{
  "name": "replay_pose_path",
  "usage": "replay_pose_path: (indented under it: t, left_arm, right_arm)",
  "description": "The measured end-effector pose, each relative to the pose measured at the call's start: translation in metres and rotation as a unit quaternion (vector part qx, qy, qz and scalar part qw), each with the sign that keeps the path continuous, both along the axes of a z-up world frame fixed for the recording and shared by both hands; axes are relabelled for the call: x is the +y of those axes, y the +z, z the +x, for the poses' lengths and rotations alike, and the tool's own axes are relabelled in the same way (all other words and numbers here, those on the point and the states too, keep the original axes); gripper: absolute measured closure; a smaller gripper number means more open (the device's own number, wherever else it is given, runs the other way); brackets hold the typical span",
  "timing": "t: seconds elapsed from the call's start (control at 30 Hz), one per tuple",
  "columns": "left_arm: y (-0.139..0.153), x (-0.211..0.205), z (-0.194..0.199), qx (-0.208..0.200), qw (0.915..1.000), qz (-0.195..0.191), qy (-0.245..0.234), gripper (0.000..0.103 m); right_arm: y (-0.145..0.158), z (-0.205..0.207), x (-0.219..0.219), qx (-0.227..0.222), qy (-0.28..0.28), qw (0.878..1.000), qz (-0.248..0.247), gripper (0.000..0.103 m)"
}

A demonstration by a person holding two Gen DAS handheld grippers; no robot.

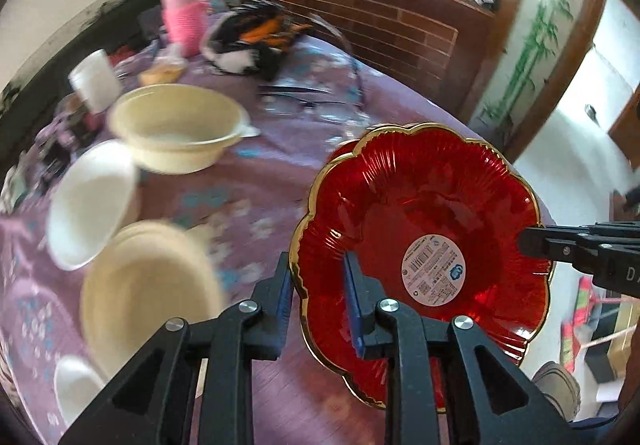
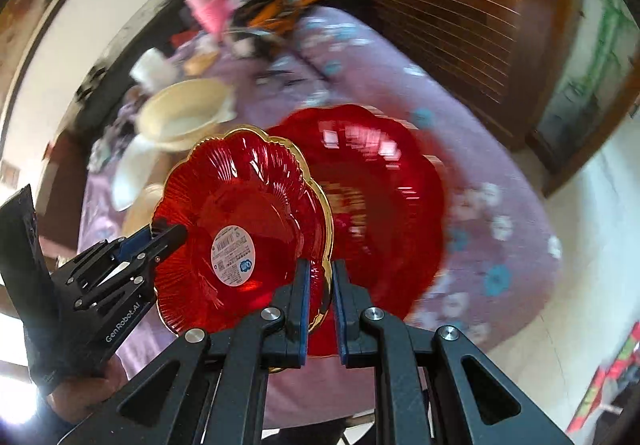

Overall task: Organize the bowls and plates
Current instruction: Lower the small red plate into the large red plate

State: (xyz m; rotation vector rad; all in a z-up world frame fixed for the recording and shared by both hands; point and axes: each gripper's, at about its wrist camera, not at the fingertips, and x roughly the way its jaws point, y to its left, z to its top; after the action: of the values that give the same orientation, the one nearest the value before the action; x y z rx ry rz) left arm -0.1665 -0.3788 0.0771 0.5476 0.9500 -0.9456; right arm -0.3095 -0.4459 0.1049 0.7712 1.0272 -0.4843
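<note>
1. While it is held clear of the table, the red plate [image 1: 420,205] is gripped from two sides; it is scalloped, edged in gold and tilted steeply, and a round white label [image 1: 433,272] is seen at its centre.
2. The left gripper [image 1: 316,297] is closed on the plate's near-left rim. The gold edge is caught between the blue pads [image 1: 354,301], one pad lying on each face.
3. The right gripper [image 2: 320,285] is clamped on the opposite rim, and only the thin gold edge is seen between its nearly shut jaws. In the left wrist view its black tip is seen meeting the plate's right edge.
4. A second red plate [image 2: 384,185], larger and blurred, is seen lying flat on the purple flowered tablecloth [image 1: 248,185], just behind the held one.
5. Further left, well apart from the held plate, the remaining dishes are noted on the cloth: a cream bowl [image 1: 176,125], a white bowl [image 1: 92,201] tipped on its side just beside it, and a second cream bowl [image 1: 148,285] nearest the camera.
6. A white cup [image 1: 96,81] and a pink bottle [image 1: 184,21] are seen at the far edge of the table.
7. A hand [image 2: 84,385] is seen wrapped around the left gripper's handle.
</note>
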Motion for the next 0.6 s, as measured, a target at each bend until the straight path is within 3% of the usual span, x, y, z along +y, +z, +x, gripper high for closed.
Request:
replay_pose_path:
  t: [0.23, 0.47, 0.6]
  left_arm:
    - [-0.028, -0.029, -0.003, 0.013, 0.9995, 0.027, -0.011, 0.078]
    - [-0.042, -0.038, -0.002, 0.023, 0.9989, 0.038, -0.016, 0.076]
    - [-0.043, -0.041, -0.006, 0.020, 0.9984, 0.044, -0.027, 0.067]
  right_arm:
    - [-0.027, -0.010, -0.032, 0.031, -0.011, 0.999, 0.004, 0.092]
    - [-0.038, 0.001, -0.044, 0.060, 0.011, 0.998, -0.018, 0.092]
    - [-0.039, 0.007, -0.048, 0.070, 0.019, 0.997, -0.032, 0.092]
